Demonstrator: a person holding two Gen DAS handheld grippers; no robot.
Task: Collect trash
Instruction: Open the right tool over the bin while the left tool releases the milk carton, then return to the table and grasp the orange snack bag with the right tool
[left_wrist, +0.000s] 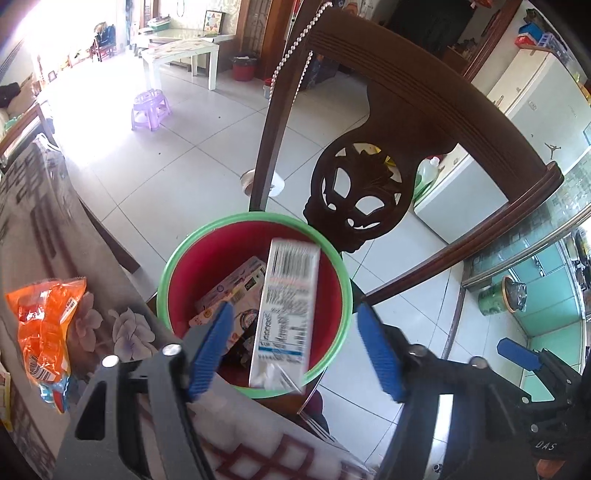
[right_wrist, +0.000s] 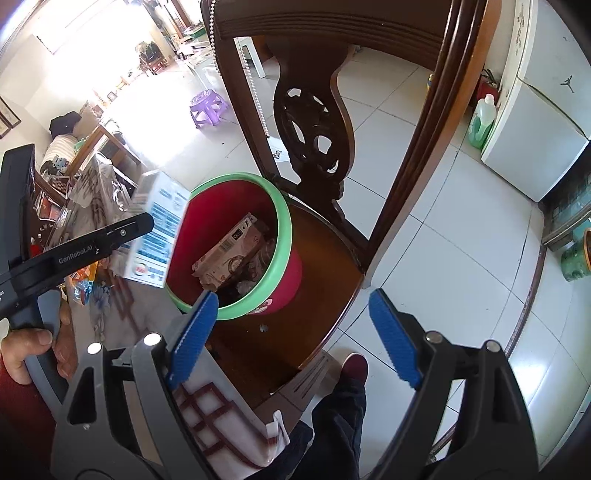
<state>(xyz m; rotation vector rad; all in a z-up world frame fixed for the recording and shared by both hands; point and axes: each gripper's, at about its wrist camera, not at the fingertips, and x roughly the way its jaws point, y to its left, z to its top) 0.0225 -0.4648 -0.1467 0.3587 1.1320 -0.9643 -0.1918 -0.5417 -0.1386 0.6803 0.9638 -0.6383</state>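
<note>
Left tongs (left_wrist: 295, 347) spread apart, white carton (left_wrist: 284, 314) loose between the pads, blurred, seemingly touching neither, over red bin (left_wrist: 192, 273) on chair seat (right_wrist: 306, 302). Right tongs (right_wrist: 295, 336) wide, empty. Orange wrapper (left_wrist: 44, 325) on table.

Both wrist views look steeply down, perhaps sharing bin (left_wrist: 255, 310)

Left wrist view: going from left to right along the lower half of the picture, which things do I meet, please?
orange snack bag → left blue finger pad → white carton over the red bin with green rim → right blue finger pad → green jar on the floor
</note>
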